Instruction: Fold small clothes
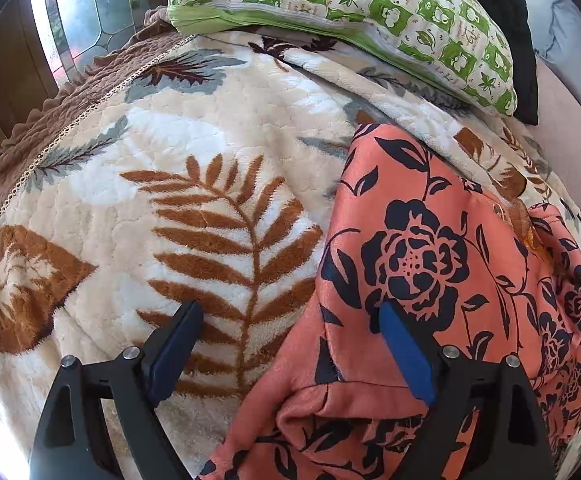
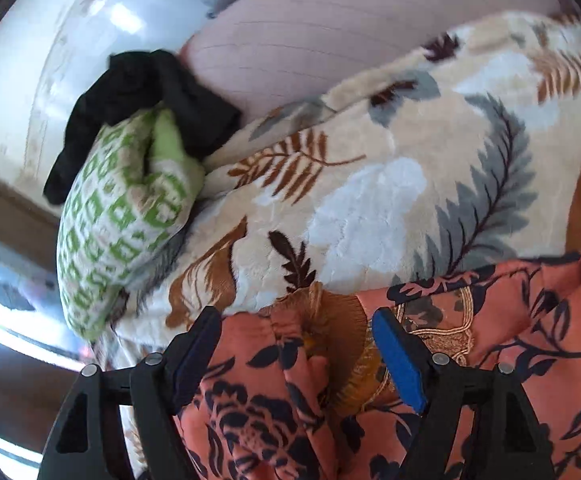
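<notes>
So the orange floral garment (image 1: 430, 264) lay rumpled on a cream leaf-print blanket (image 1: 194, 184), below a green patterned pillow (image 1: 370, 4) with some black cloth (image 2: 138, 84) behind it. Left gripper (image 1: 290, 312) was spread wide over the garment's edge, holding nothing. Right gripper (image 2: 296, 320) gaped over the gold-trimmed neckline (image 2: 330, 320), also empty.

Open leaf-print blanket (image 1: 194, 184) lies left of the orange floral garment (image 1: 442, 280); a green pillow (image 1: 354, 12) and black cloth (image 2: 138, 92) block the far edge.
</notes>
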{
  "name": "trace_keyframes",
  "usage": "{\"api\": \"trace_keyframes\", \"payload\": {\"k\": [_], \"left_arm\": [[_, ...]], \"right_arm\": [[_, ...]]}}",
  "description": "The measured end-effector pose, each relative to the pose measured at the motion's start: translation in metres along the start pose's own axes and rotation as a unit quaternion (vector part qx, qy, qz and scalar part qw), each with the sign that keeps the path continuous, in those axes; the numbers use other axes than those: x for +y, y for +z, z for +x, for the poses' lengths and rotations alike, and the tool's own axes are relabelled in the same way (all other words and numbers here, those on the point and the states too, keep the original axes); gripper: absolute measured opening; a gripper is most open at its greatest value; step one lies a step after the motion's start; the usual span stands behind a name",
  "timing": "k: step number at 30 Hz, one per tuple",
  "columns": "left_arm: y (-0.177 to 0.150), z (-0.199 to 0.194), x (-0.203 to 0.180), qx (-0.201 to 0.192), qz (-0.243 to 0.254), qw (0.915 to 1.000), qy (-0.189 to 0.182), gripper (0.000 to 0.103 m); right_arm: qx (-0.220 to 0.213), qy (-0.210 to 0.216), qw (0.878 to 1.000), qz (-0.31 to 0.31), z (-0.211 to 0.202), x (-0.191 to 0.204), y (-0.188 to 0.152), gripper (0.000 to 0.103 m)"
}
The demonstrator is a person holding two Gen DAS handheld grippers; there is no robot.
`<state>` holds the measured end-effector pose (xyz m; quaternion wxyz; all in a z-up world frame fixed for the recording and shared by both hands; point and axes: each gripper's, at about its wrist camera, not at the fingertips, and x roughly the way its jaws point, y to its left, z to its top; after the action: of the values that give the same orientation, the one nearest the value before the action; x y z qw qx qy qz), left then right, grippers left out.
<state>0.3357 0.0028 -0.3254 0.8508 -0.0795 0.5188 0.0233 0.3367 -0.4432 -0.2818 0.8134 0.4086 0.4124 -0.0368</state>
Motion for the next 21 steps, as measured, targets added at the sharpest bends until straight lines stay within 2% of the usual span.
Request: {"api": "trace_keyframes", "payload": {"k": [1, 2, 4, 5, 6, 8, 11, 13, 15, 18, 21], "left_arm": [[-0.001, 0.0, -0.001, -0.001, 0.002, 1.0, 0.002, 0.09], [0.0, 0.0, -0.001, 0.0, 0.001, 1.0, 0.003, 0.09], [0.0, 0.0, 0.0, 0.001, -0.002, 1.0, 0.004, 0.09], [0.001, 0.001, 0.0, 0.001, -0.002, 1.0, 0.006, 0.09], [0.001, 0.002, -0.001, 0.0, 0.0, 1.0, 0.007, 0.09], [0.001, 0.001, -0.001, -0.003, 0.003, 0.9999, 0.011, 0.09], [0.0, 0.0, -0.001, -0.004, 0.001, 0.9999, 0.011, 0.09], [-0.001, -0.001, 0.0, -0.003, -0.002, 0.9999, 0.013, 0.09], [-0.003, -0.002, 0.0, -0.005, -0.004, 0.9998, 0.018, 0.09], [-0.005, -0.004, -0.004, -0.015, 0.006, 0.9993, 0.034, 0.09], [-0.007, -0.006, -0.007, -0.023, 0.014, 0.9986, 0.047, 0.091]], "right_arm": [[0.014, 0.004, 1.0, 0.015, 0.011, -0.003, 0.001, 0.078], [0.027, 0.007, 0.999, 0.018, 0.021, -0.001, 0.0, 0.072], [0.046, 0.024, 0.999, 0.002, 0.033, 0.01, -0.006, 0.052], [0.056, 0.021, 0.998, -0.016, 0.038, 0.02, -0.011, 0.03], [0.061, 0.0, 0.997, -0.044, 0.04, 0.031, -0.015, 0.015], [0.039, -0.038, 0.995, -0.088, 0.028, 0.049, -0.023, 0.013], [-0.023, -0.029, 0.991, -0.126, -0.023, 0.067, -0.031, 0.011], [-0.06, -0.025, 0.989, -0.133, -0.064, 0.064, -0.036, 0.011], [-0.1, -0.037, 0.987, -0.122, -0.104, 0.051, -0.041, 0.01], [-0.151, -0.1, 0.978, -0.101, -0.145, 0.015, -0.042, 0.01], [-0.125, -0.132, 0.981, -0.063, -0.149, -0.034, -0.043, 0.01]]}}
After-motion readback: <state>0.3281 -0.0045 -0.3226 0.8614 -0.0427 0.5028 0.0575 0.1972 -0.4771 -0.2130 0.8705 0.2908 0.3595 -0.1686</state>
